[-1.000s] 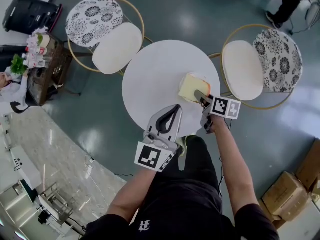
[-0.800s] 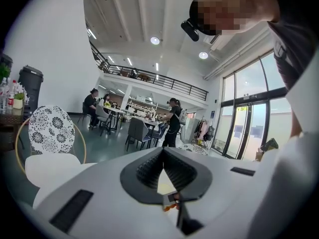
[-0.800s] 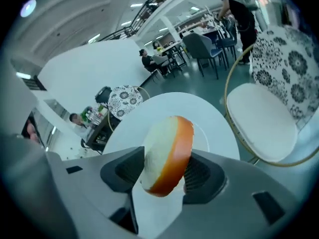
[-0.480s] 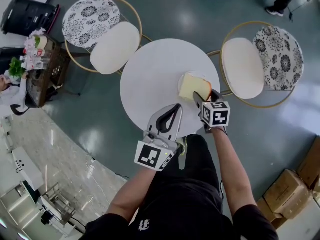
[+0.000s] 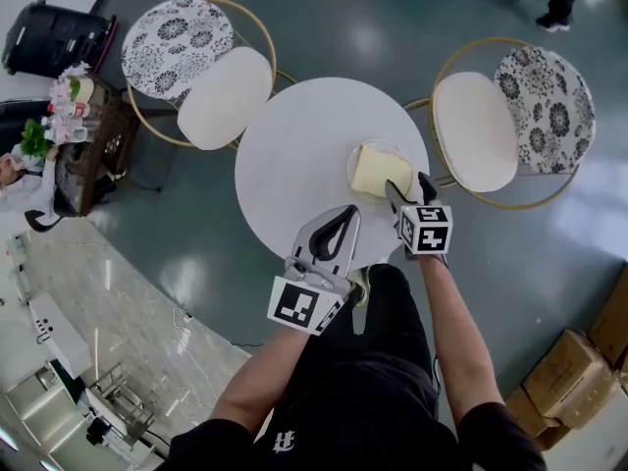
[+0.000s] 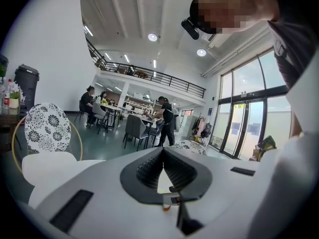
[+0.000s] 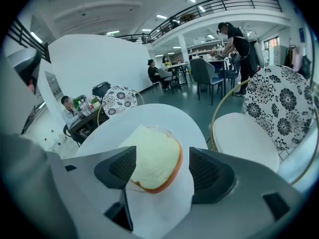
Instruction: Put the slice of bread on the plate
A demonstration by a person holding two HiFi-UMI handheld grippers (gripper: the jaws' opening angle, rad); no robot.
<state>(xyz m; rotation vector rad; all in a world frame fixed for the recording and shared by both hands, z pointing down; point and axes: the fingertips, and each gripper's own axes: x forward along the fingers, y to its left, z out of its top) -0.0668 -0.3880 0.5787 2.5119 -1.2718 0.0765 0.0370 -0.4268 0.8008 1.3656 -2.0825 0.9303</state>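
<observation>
Item: pale, orange-crusted square slice of bread point(image 5: 381, 172), soft crumb side up.
Location of item: lying flat just ahead of the right tongs point(image 5: 409, 186), its near edge between their two jaws; off to the far right of the left tongs' tip.
Receiver: small round clear plate point(image 5: 359, 153), only a thin rim showing past the slice's far edge; the slice covers nearly all of it.
Support: round white bench point(image 5: 294, 155), bare apart from the plate and slice.
Right tongs: jaws wide and opening, a dark ribbed pad to each side of the slice, neither seen to press on it.
Left tongs point(image 5: 345, 212): jaws narrow, tips met, nothing between them; held over the bench's near edge, apart from the plate.
Done: slice appears seated on the plate, grip let go.
Left: judged little, only drawing the right tongs back clear of the slice without nudging it.
Status: task near complete.
</observation>
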